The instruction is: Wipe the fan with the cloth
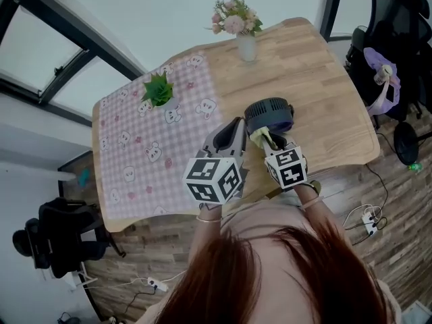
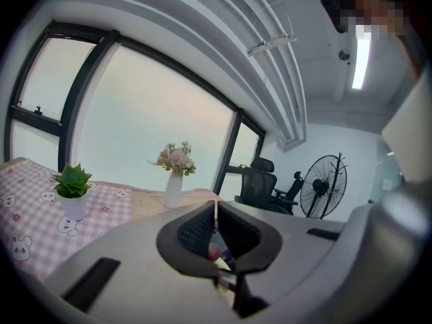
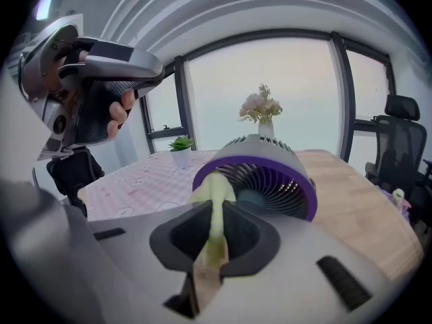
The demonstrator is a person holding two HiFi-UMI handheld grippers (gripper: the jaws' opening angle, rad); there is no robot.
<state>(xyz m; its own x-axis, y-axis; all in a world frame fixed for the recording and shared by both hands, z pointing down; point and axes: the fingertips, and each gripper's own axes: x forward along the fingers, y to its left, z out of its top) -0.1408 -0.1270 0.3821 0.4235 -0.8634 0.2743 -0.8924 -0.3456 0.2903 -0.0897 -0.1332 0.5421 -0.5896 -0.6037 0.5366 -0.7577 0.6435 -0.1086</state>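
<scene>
A small dark fan with a purple ring [image 1: 268, 114] lies on the bare wood of the table [image 1: 324, 86], its grille facing me [image 3: 270, 181]. My right gripper [image 1: 271, 143] [image 3: 217, 213] is shut on a yellow-green cloth [image 3: 214, 193]. The cloth's bunched end rests against the left rim of the fan's grille [image 1: 260, 137]. My left gripper [image 1: 236, 123] [image 2: 216, 209] is raised just left of the fan with its jaws closed together and nothing between them. The right gripper view shows it held high at the upper left [image 3: 101, 73].
A pink checked mat [image 1: 155, 147] covers the table's left half, with a small potted plant [image 1: 159, 91] on it. A vase of flowers [image 1: 244, 32] stands at the far edge. Office chairs [image 1: 385, 52] and a floor fan [image 2: 325, 184] stand beyond the table.
</scene>
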